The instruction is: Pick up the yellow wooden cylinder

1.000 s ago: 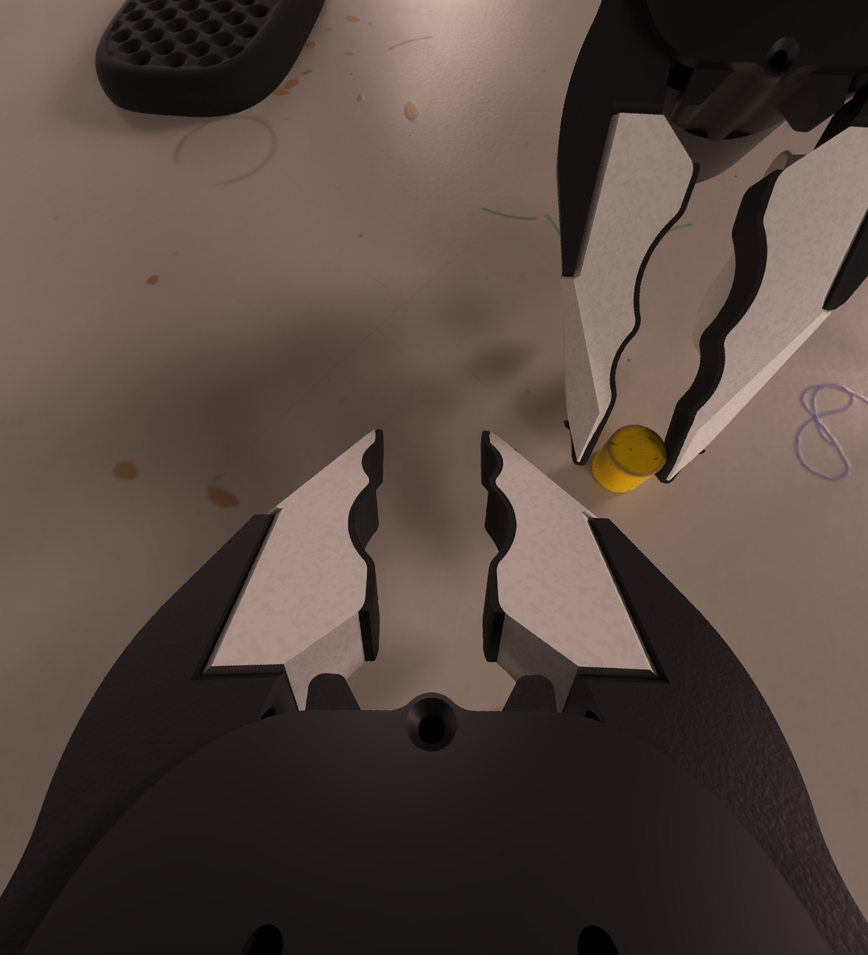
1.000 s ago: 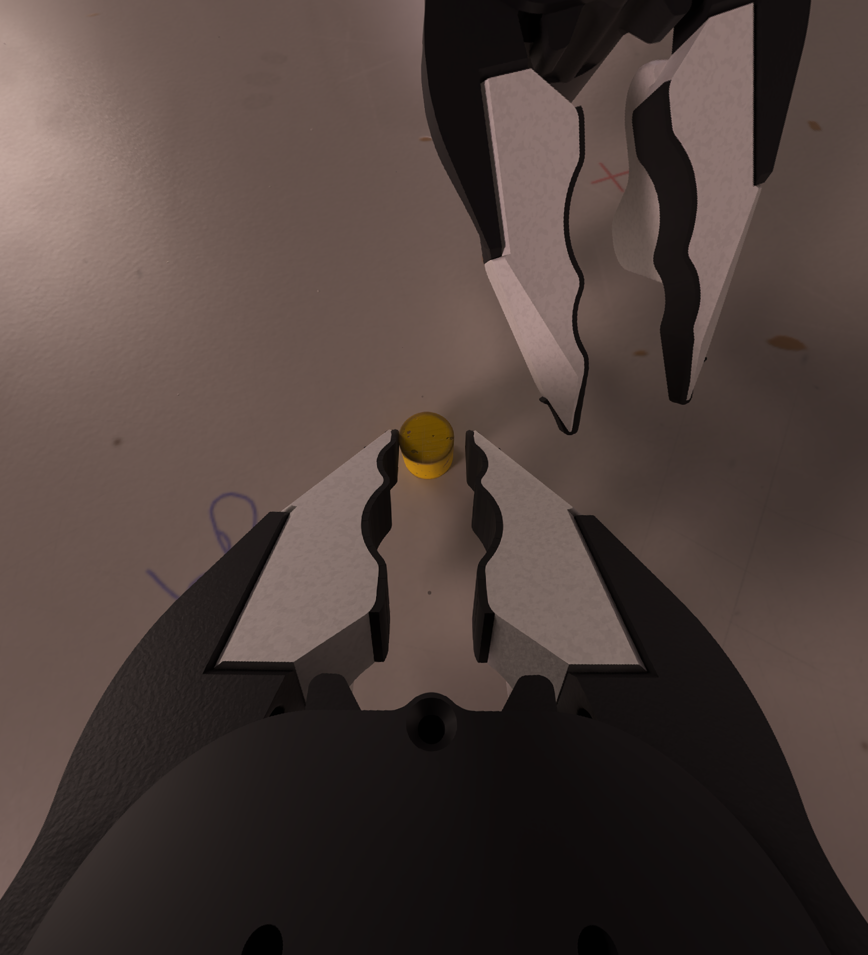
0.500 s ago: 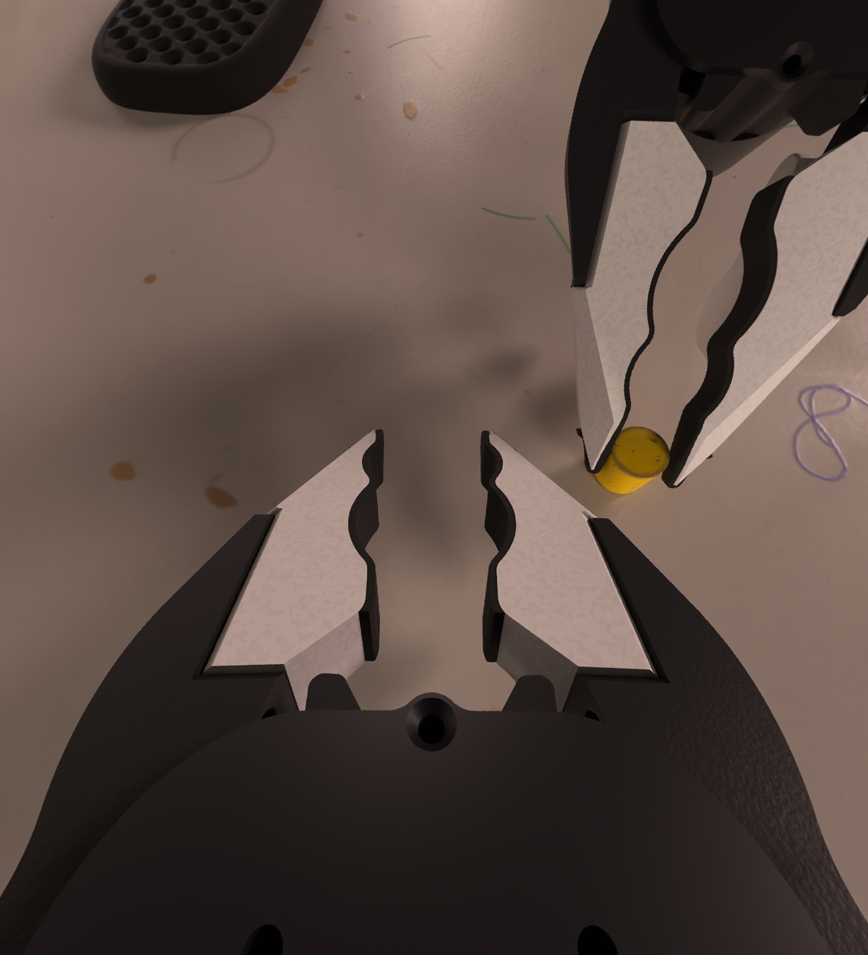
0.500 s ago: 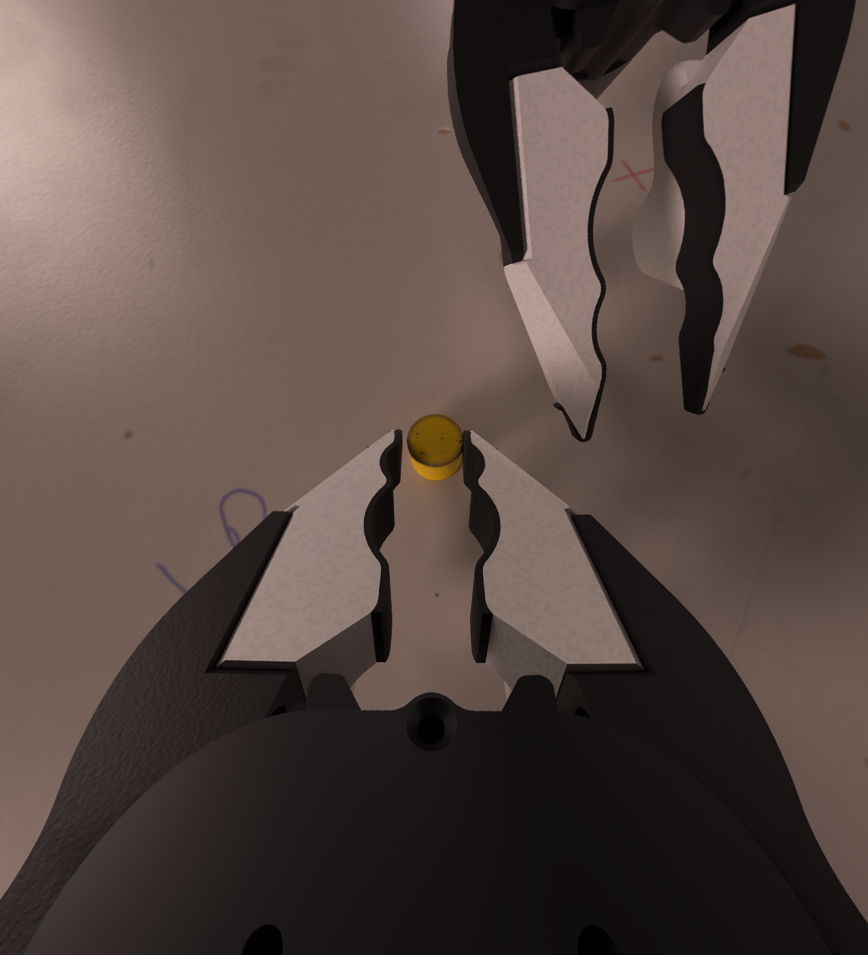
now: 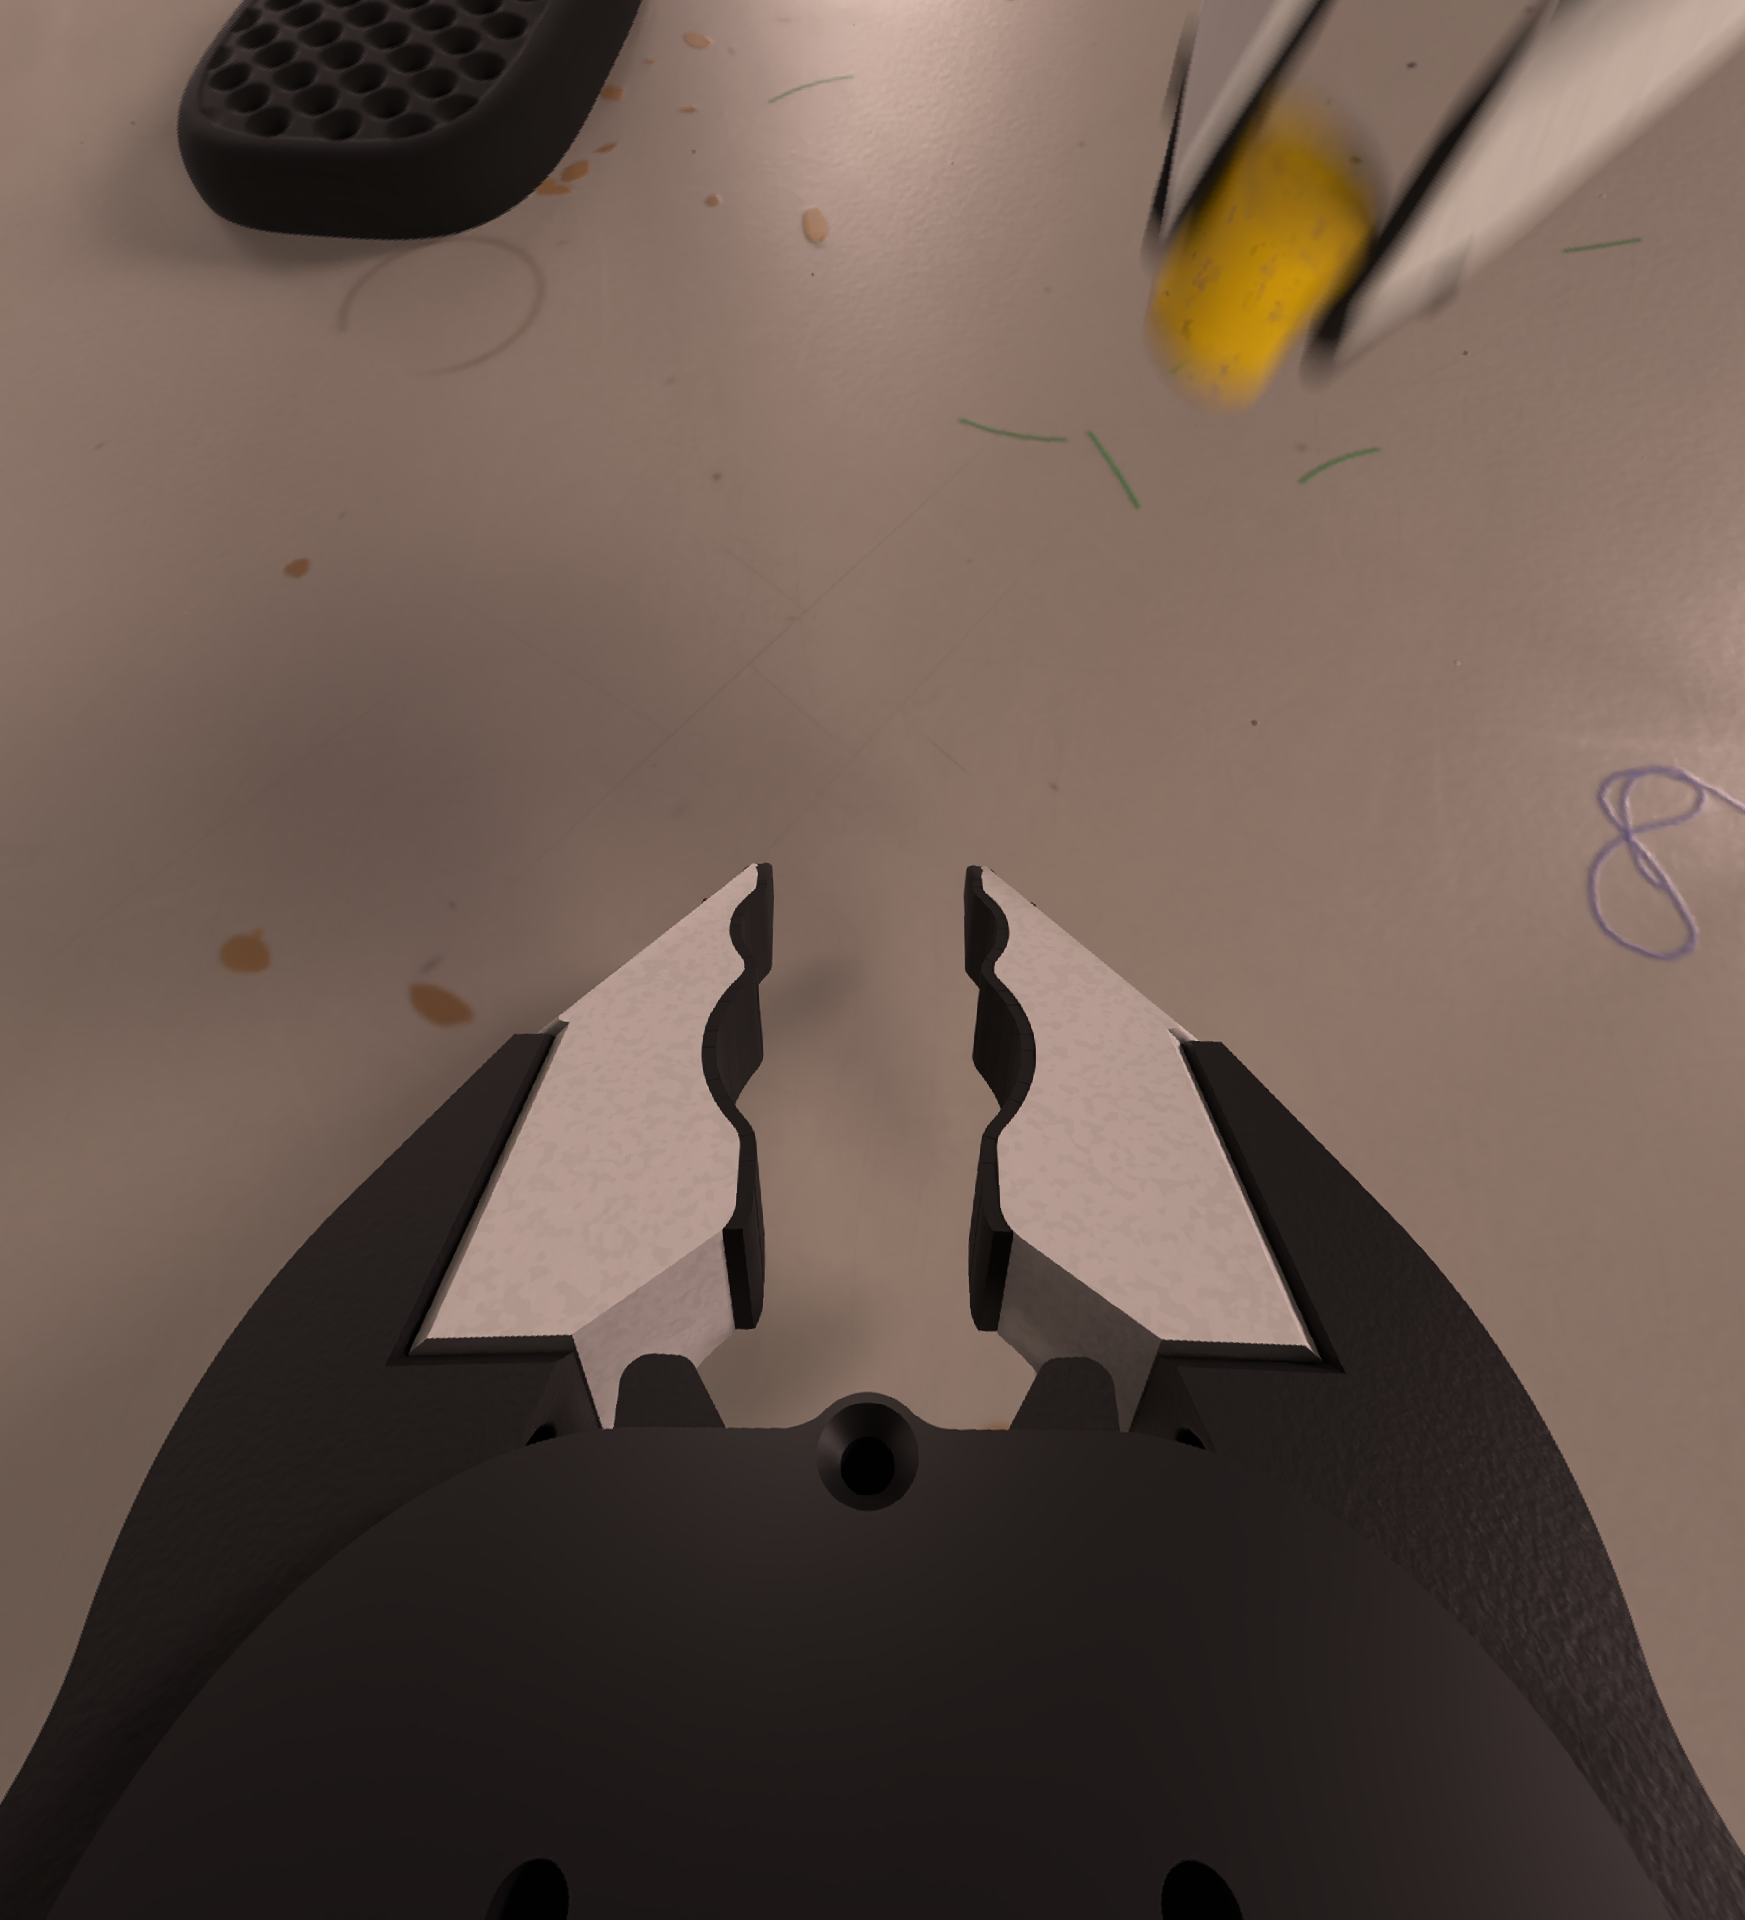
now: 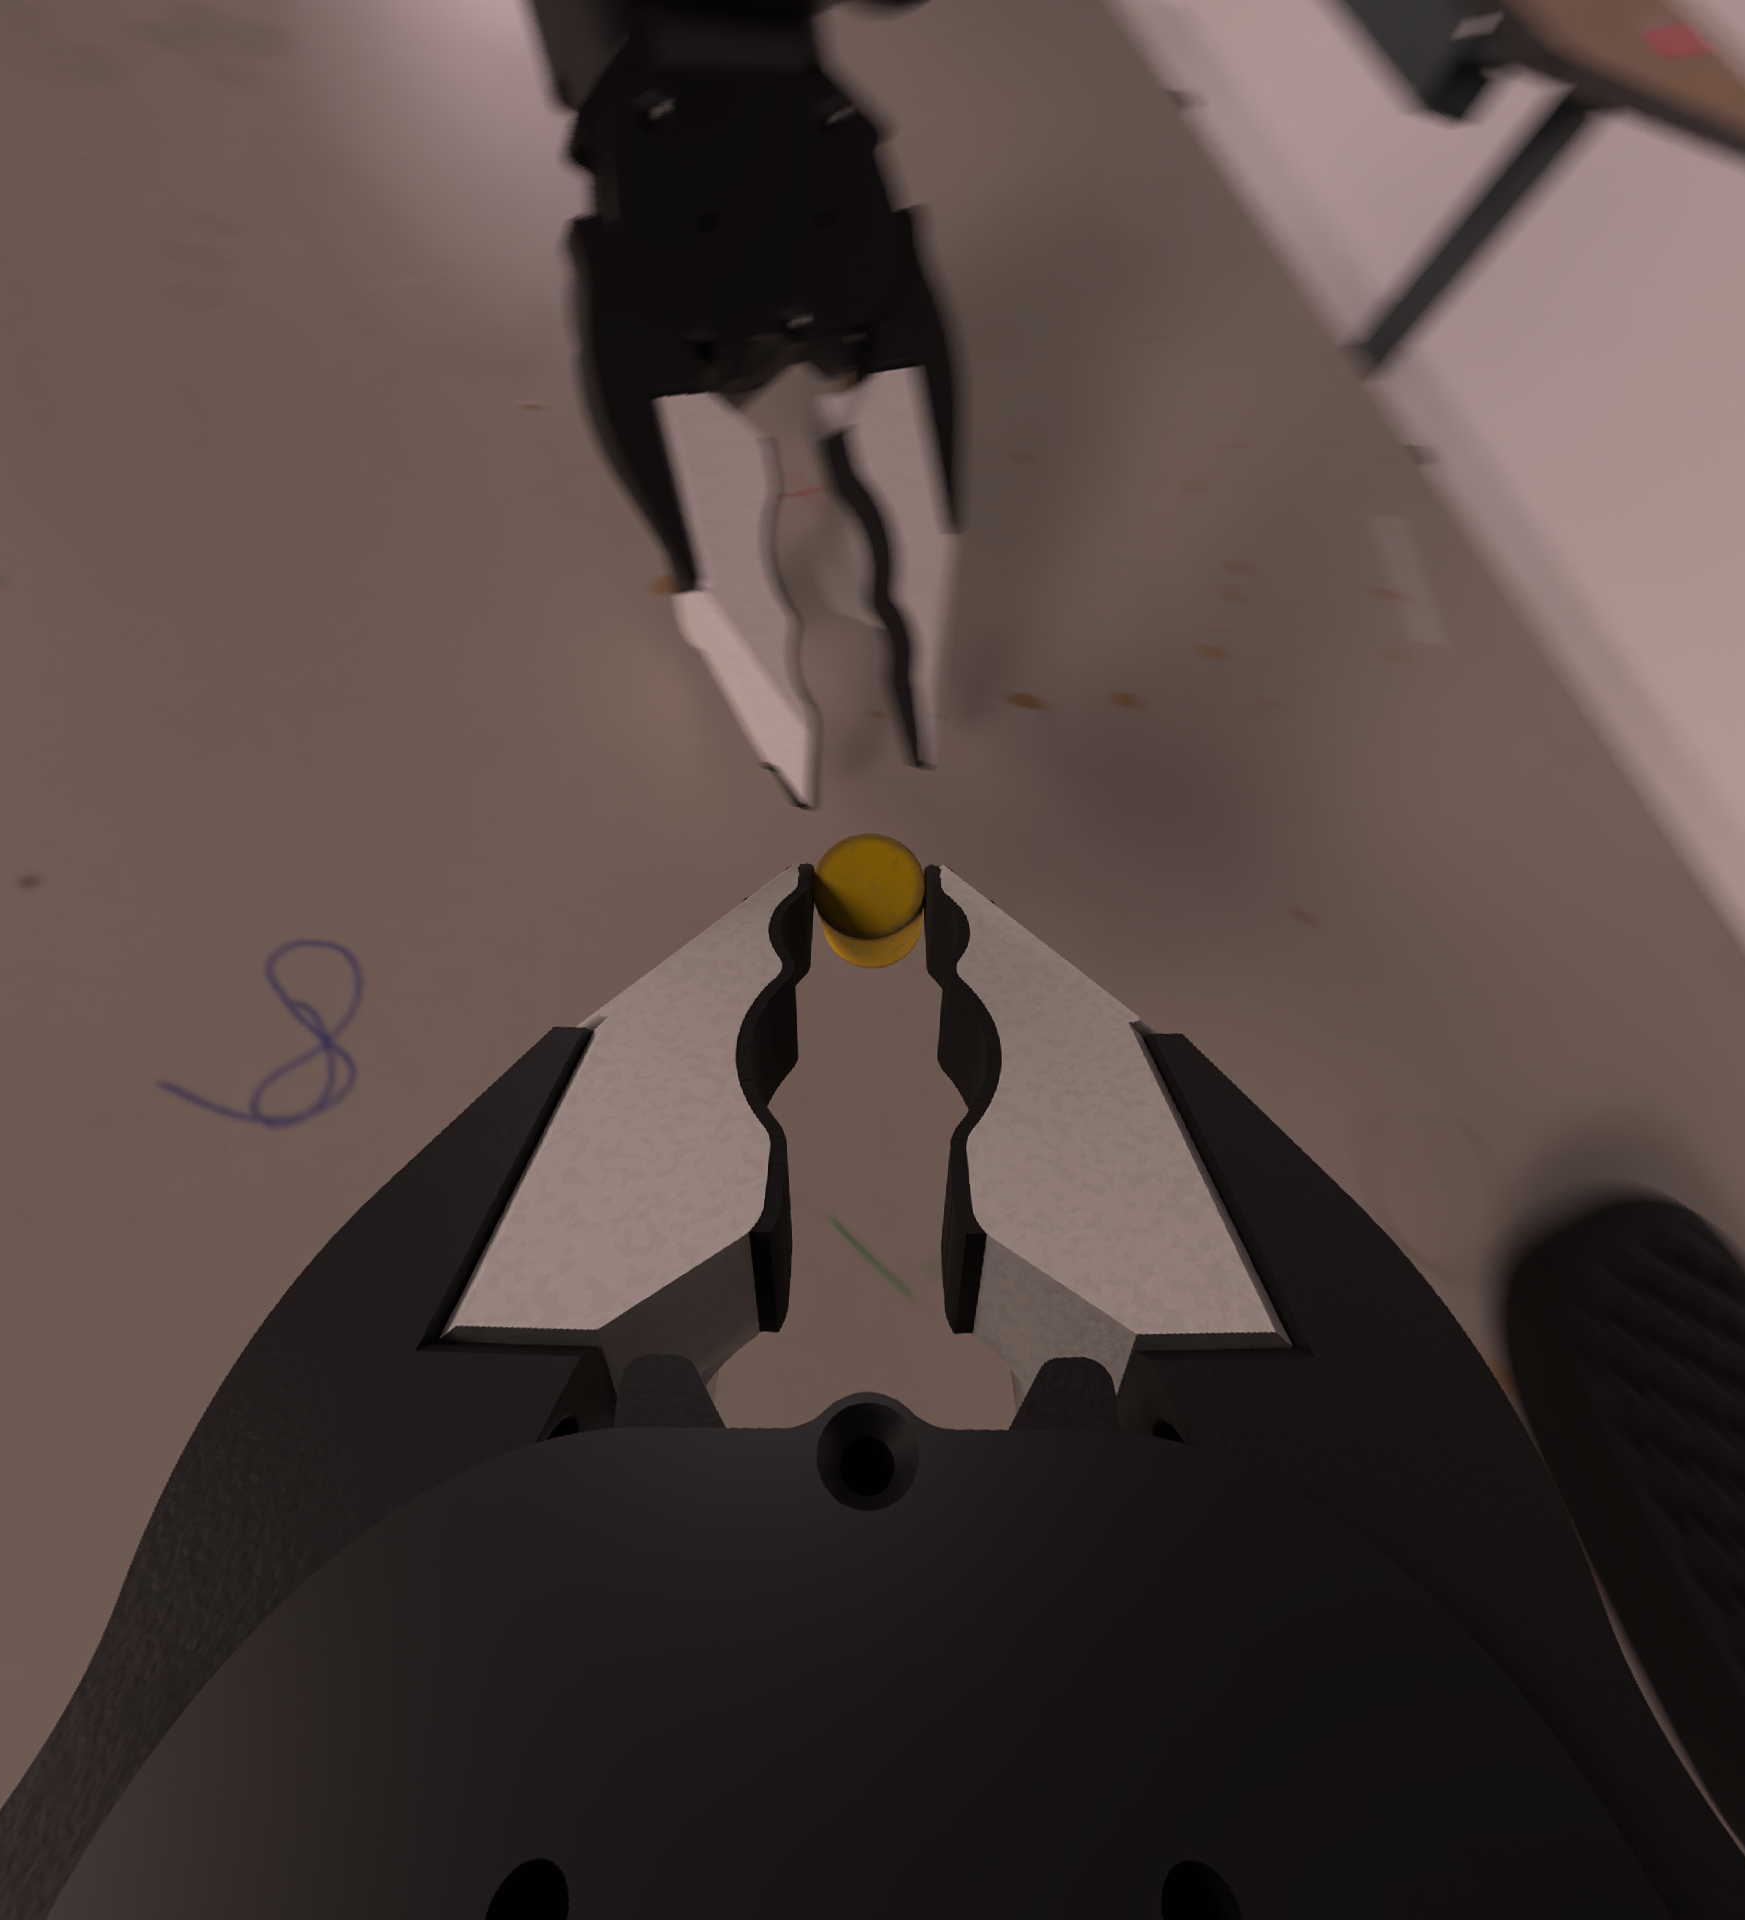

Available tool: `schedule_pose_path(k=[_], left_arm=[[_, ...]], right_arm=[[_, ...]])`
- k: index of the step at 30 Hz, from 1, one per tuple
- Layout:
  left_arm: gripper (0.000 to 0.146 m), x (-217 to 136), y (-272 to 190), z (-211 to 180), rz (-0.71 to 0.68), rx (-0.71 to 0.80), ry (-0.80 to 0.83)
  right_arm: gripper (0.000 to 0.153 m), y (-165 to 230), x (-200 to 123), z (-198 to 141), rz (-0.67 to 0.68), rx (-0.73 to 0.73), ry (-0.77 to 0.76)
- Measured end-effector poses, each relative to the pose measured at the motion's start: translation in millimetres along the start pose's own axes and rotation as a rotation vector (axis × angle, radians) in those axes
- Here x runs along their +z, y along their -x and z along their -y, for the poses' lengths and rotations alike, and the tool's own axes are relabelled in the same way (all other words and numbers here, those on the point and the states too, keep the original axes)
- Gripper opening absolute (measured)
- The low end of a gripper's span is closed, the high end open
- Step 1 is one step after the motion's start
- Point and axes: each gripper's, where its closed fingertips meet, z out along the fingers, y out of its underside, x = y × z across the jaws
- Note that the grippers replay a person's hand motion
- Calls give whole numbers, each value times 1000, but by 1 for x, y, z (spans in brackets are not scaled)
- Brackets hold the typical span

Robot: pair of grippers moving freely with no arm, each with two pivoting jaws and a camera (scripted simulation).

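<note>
The yellow wooden cylinder (image 6: 868, 906) is pinched between the tips of my right gripper (image 6: 868, 894), which is shut on it and holds it up off the table. In the left wrist view the cylinder (image 5: 1257, 260) shows blurred at the top right, high above the table, between the right gripper's fingers (image 5: 1408, 197). My left gripper (image 5: 868, 883) is open and empty, low over the table. It also shows in the right wrist view (image 6: 863, 769), beyond the cylinder.
A black perforated pad (image 5: 380, 114) lies at the far left of the beige table (image 5: 432, 623); it also shows in the right wrist view (image 6: 1678, 1455). Blue scribble (image 5: 1647, 862), green strokes and brown specks mark the surface. The table edge, floor and a stand leg (image 6: 1450, 239) show top right.
My right gripper has closed on the cylinder and lifted it quickly off the table, tilting its view. The left gripper has stayed put and open.
</note>
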Motion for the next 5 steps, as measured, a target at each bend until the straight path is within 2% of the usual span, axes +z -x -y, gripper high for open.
schedule_pose_path(k=[5], left_arm=[[37,0,0,0,-1,-1,1]], right_arm=[[21,-38,-122,-13,-430,77,28]])
